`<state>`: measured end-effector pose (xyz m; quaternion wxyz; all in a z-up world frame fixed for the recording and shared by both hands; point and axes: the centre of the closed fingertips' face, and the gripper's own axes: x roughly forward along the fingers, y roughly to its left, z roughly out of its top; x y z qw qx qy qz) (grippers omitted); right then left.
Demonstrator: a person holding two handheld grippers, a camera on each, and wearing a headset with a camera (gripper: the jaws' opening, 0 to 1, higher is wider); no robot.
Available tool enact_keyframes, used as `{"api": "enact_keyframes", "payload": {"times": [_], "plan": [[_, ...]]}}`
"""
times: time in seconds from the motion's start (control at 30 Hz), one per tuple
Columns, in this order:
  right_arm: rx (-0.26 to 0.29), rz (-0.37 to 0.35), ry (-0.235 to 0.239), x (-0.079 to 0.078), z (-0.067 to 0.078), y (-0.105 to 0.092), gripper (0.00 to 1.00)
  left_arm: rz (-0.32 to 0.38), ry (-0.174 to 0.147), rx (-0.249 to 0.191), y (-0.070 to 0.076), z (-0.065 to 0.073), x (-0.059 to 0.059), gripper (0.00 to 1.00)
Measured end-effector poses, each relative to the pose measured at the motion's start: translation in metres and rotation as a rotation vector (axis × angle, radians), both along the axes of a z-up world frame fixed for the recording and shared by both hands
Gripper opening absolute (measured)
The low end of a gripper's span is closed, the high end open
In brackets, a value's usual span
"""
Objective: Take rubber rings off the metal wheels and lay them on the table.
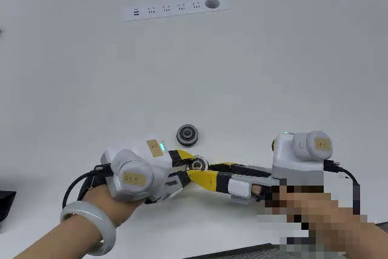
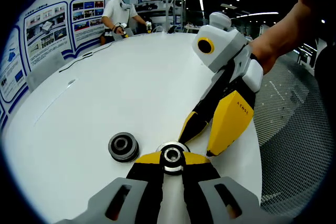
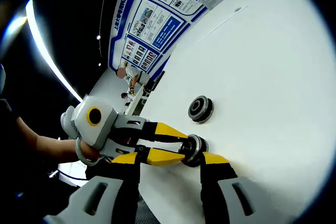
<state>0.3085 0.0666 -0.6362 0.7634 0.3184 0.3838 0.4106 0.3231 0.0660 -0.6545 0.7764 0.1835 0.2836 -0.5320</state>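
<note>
On the white desk [image 1: 254, 77], your left claw [image 2: 171, 162] pinches one metal wheel [image 1: 197, 164] while your right claw [image 2: 199, 140], spread, touches its rim from three o'clock. The second wheel [image 1: 187, 134], at eleven o'clock, wears its black rubber ring [image 2: 111, 147]; probably both remain to strip.

White surface [image 1: 291, 71], power strip [image 1: 174, 9] near its far edge, dark-ringed metal wheel [image 1: 187, 134] lying free, second wheel [image 1: 197, 164] just nearer between left gripper [image 1: 189, 166] jaws, right gripper [image 1: 206, 172] jaws reaching in beside it, pale bracelet [image 1: 91, 222] on the left wrist.
</note>
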Motion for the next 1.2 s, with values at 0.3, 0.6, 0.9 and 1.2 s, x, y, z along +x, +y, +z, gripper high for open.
{"api": "enact_keyframes", "payload": {"times": [0.3,0.6,0.9,1.2], "plan": [[0.003,-0.036,0.031,0.005,-0.005,-0.005,0.37,0.004,0.001,0.000,0.000,0.000,0.000,0.13],[-0.033,-0.064,0.047,0.009,-0.013,-0.009,0.23,0.005,0.002,0.001,0.000,0.000,0.000,0.13],[-0.070,-0.086,0.066,0.012,-0.022,-0.014,0.10,0.005,0.004,-0.001,0.000,0.000,0.000,0.13],[-0.090,-0.094,0.074,0.014,-0.026,-0.016,0.04,0.004,0.005,-0.001,0.000,0.000,0.000,0.13]]}}
